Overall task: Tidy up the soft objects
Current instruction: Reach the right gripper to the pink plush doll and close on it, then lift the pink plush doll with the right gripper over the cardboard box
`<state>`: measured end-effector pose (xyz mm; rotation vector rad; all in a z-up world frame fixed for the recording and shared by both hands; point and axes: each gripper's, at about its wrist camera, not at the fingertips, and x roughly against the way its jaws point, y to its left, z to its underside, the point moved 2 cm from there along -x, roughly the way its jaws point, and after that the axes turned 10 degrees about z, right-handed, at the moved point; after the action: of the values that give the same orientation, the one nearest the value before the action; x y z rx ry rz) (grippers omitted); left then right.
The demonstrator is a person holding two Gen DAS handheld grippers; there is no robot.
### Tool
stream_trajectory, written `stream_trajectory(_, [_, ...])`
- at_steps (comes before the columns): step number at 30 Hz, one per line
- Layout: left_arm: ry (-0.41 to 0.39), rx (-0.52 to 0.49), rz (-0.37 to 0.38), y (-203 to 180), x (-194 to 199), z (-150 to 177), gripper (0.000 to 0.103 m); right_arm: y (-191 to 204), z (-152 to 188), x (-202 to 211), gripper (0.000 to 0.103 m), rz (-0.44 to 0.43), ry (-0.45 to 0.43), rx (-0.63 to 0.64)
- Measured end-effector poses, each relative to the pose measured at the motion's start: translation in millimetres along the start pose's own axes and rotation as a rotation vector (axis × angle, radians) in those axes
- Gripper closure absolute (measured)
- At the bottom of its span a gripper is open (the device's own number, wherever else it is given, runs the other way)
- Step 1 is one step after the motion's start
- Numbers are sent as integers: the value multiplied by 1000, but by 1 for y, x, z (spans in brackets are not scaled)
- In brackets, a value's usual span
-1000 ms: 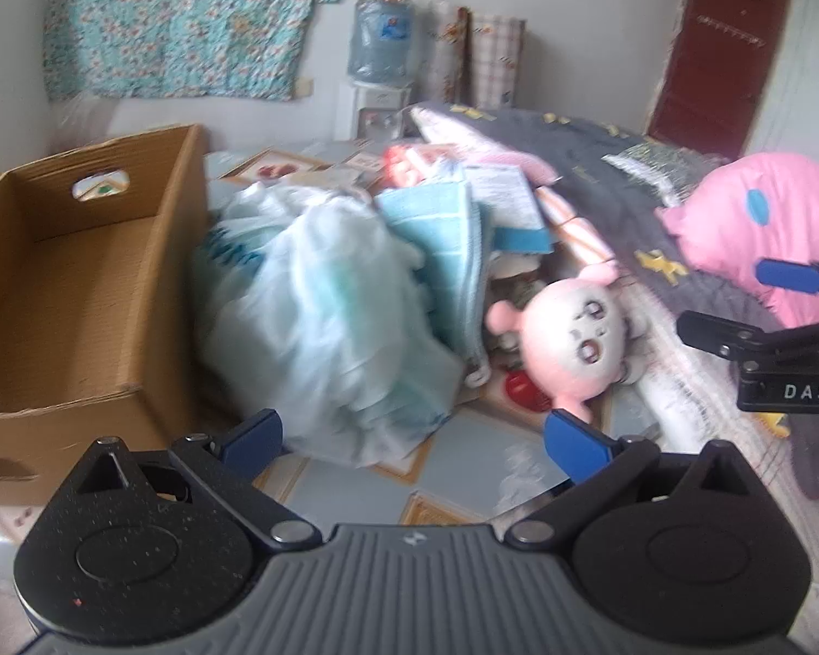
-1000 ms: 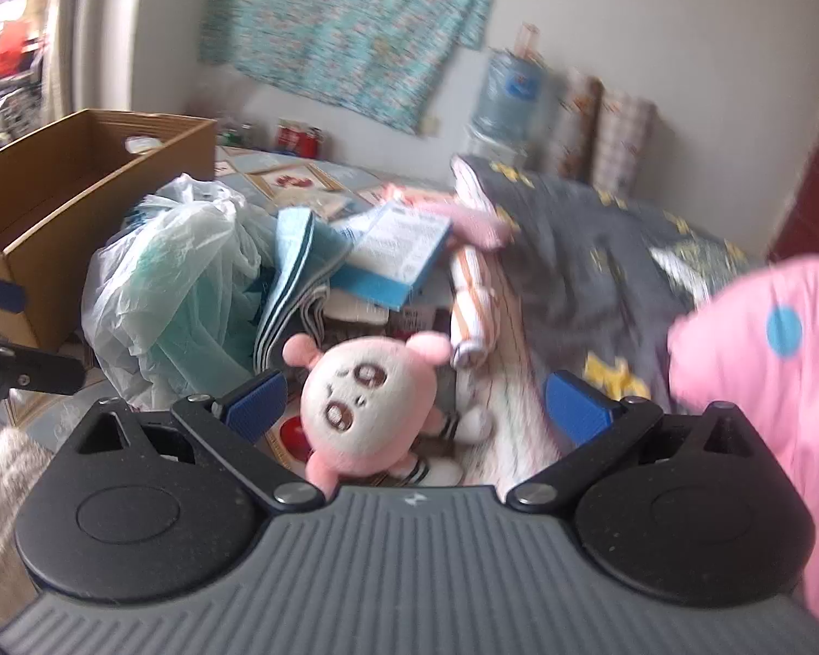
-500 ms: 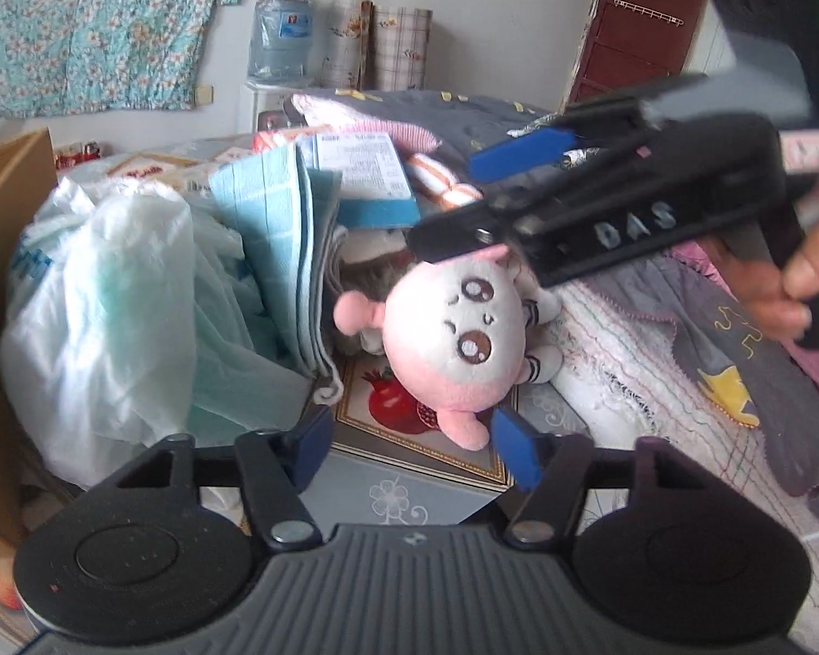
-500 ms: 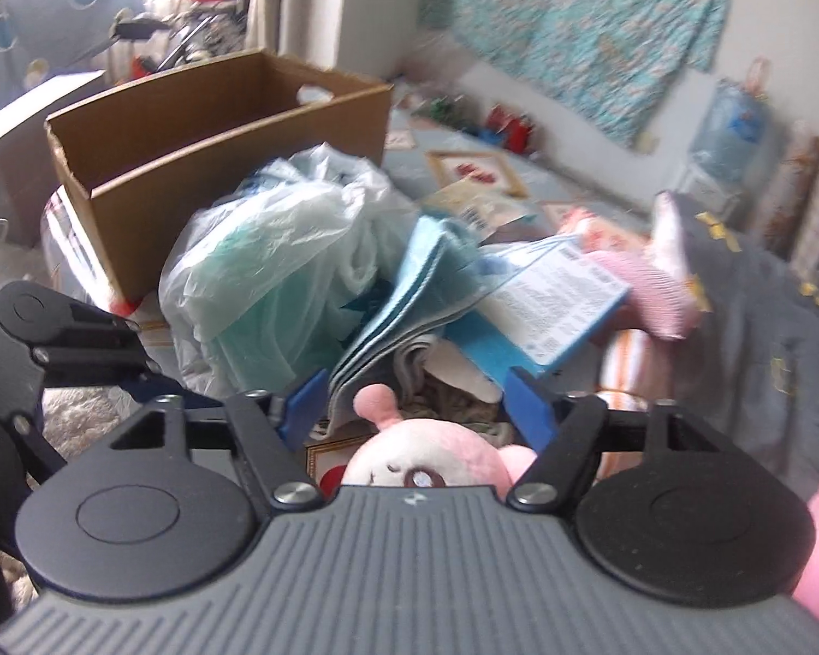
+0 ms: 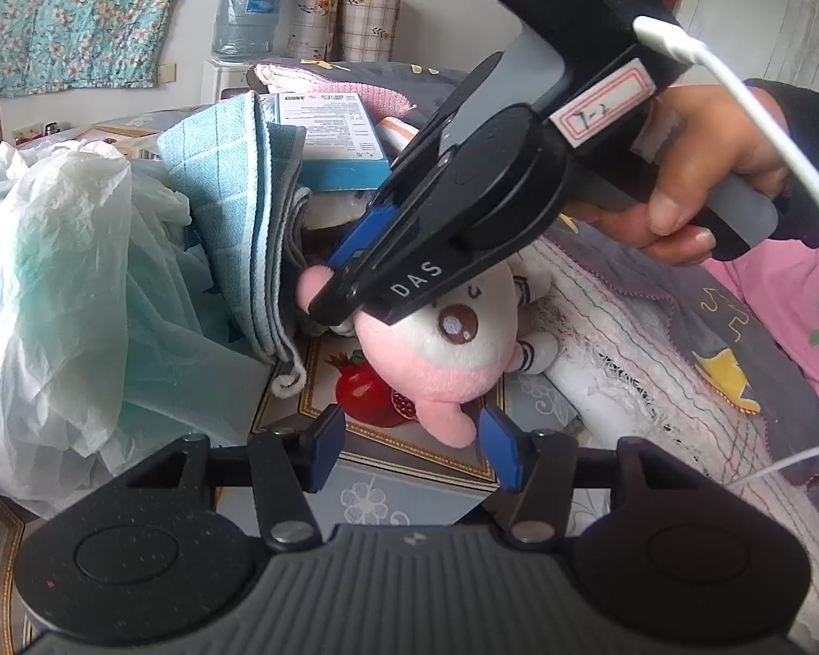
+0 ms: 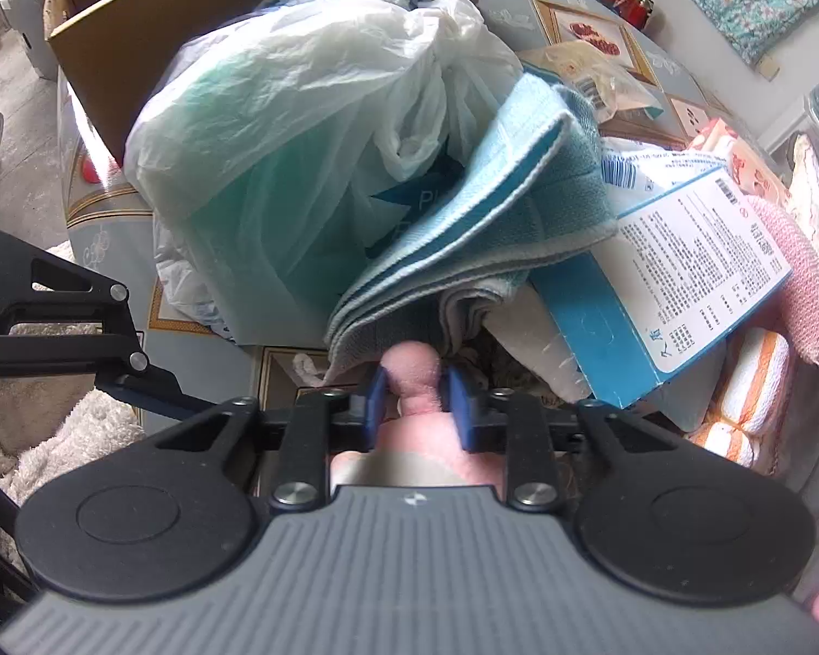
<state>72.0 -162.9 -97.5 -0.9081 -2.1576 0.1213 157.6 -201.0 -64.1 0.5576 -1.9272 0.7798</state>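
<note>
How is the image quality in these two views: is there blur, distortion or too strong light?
Left wrist view: sharp and evenly lit; fisheye bends the edges and corners go dark; the right gripper hides part of the pink plush toy. Right wrist view: sharp centre, the plastic bag looks overexposed, the lower right corner blurs.

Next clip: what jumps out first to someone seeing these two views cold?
The pink-and-white plush doll at the centre of the left wrist view, with the right claw clamped on its ear; its jaws have just been closing. The left claw stands open just below the doll's lower ear. Beside the doll, a bulging white plastic bag leans on a cardboard box.
</note>
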Motion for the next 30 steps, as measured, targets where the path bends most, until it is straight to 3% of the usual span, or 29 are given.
stream_trajectory(4, [-8,-15,20,-2,-3,-3,44,-12,4,12,92,-17,-30,-80])
stream_trajectory(9, [-27,-43,37,-10,-10,-10,23,-40,25,41,92,-26,-93,-288])
stream_trajectory(12, [-32,-73,21,-18,-18,-15,18,-46,45,61,93,-30,-137,-394])
stream_trajectory(17, [-29,-127,-23,-32,-30,-17,20,-37,68,97,93,-41,-210,-487])
stream_trajectory(21, [-54,-152,-34,-42,-22,-16,31,-23,68,124,93,-40,-256,-496])
stream_trajectory(24, [-81,-141,-46,-47,-6,-18,40,-14,64,145,94,-47,-297,-499])
stream_trajectory(30, [-178,-117,-131,-42,53,-25,41,10,32,189,94,-80,-416,-457])
